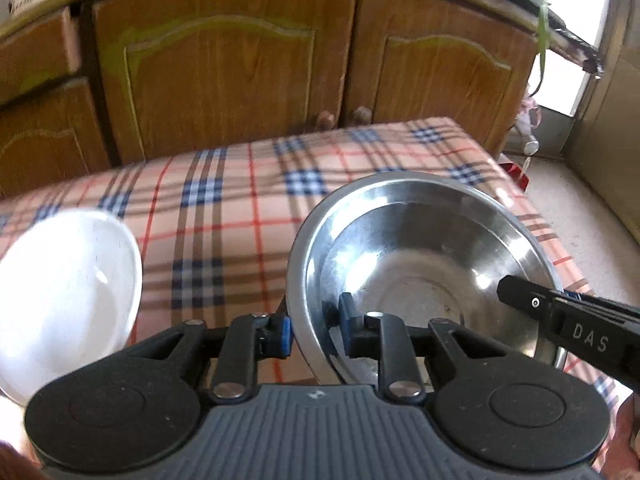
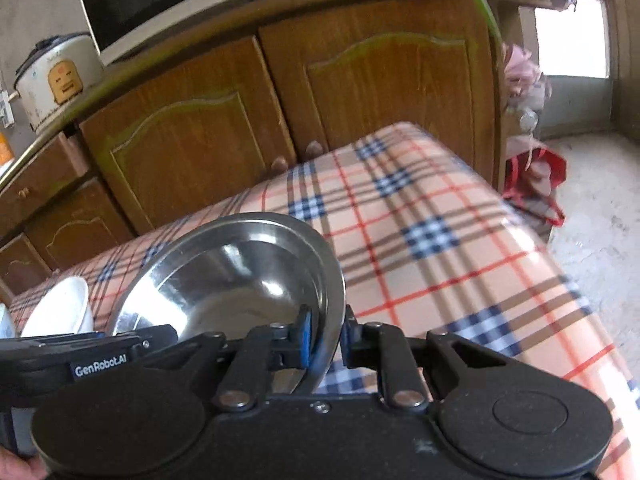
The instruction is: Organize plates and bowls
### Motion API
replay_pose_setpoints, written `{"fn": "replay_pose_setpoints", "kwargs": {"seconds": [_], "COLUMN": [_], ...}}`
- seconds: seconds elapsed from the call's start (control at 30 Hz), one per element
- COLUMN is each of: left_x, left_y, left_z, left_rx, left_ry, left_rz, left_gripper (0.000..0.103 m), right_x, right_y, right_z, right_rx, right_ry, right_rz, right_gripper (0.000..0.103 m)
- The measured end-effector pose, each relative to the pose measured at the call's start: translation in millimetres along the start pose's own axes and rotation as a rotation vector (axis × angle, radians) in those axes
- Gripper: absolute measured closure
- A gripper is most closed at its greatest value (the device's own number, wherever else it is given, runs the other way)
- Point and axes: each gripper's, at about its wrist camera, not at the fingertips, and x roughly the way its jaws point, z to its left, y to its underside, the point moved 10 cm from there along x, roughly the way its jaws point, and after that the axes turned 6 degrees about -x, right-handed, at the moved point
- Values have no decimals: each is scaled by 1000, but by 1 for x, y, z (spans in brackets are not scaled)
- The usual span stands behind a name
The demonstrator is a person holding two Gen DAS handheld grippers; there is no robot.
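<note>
Steel bowl (image 1: 420, 264): set on the checked tablecloth (image 1: 224, 216), at about 2 o'clock from the white bowl (image 1: 68, 292).
Left gripper (image 1: 314, 326): clamped on the near rim.
Right gripper (image 2: 326, 338): clamped on the rim at the opposite side.
Lift: best kept level, both hands raised together.

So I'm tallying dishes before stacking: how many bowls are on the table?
2 for certain. A steel bowl sits on the plaid tablecloth, gripped at its rim by both grippers; it may be two nested. A white bowl sits to its left. More may lie out of view.
</note>
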Motion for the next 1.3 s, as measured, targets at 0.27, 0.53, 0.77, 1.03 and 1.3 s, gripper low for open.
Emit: {"fn": "replay_pose_setpoints", "kwargs": {"seconds": [0.27, 0.53, 0.77, 1.03, 1.3], "left_x": [-29, -60, -85, -107, -129], "left_y": [-14, -10, -5, 8, 16], "left_z": [-28, -49, -69, -90, -99], "left_rx": [12, 10, 23, 24, 24], "left_ry": [24, 29, 40, 56, 59], "left_rz": [-41, -57, -79, -84, -96], "left_gripper": [80, 80, 80, 80, 80], "right_x": [-39, -79, -116, -151, -181], "right_y": [-23, -28, -29, -25, -22], "right_z": [-13, -22, -35, -48, -51], "right_rx": [-5, -1, 7, 8, 4], "right_ry": [23, 40, 55, 80, 85], "right_rz": [-53, -77, -104, -122, -142], "right_gripper": [84, 84, 84, 84, 83]}}
